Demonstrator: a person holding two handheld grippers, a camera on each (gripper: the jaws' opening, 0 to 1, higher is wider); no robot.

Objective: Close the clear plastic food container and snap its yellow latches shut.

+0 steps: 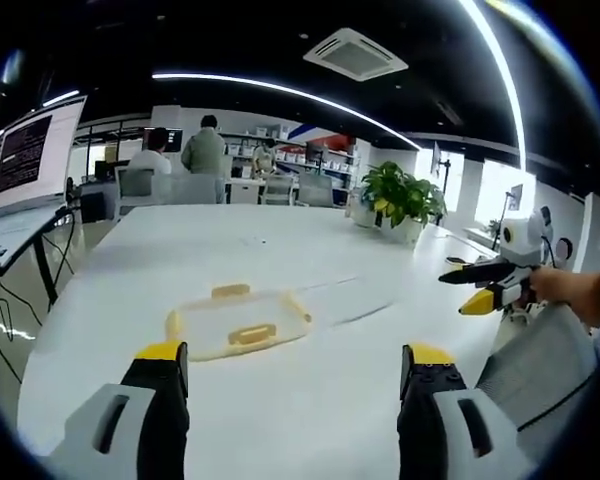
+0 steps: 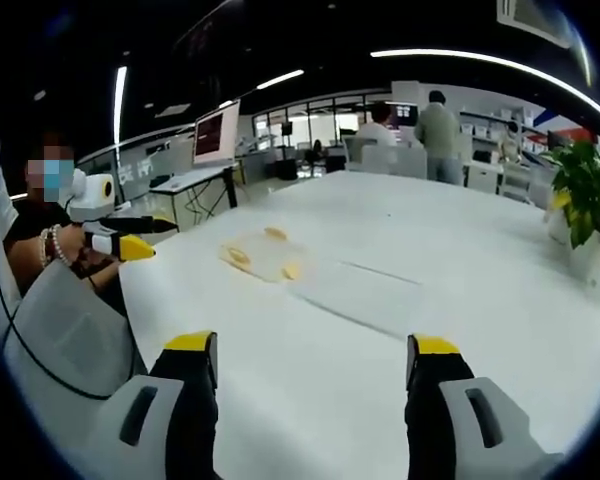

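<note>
On the white table [image 1: 310,400] lies the clear plastic food container [image 1: 238,322], low and flat, with yellow latches on its sides. Just right of it a faint clear sheet, perhaps its lid [image 1: 352,298], rests on the tabletop. My left gripper [image 1: 295,355] hovers short of the container, jaws wide apart and holding nothing. The right gripper [image 1: 485,285] comes in from the right, held in a hand. In the right gripper view the container [image 2: 263,255] sits far ahead, with the clear sheet [image 2: 365,295] nearer. My right gripper [image 2: 312,345] is open and holds nothing. The left gripper [image 2: 125,245] shows at the left.
A potted plant [image 1: 402,198] stands at the table's far right corner. A laptop [image 1: 30,160] sits on a side desk to the left. People and chairs [image 1: 195,165] are at desks behind the table. A person [image 2: 40,250] stands at the table's near edge.
</note>
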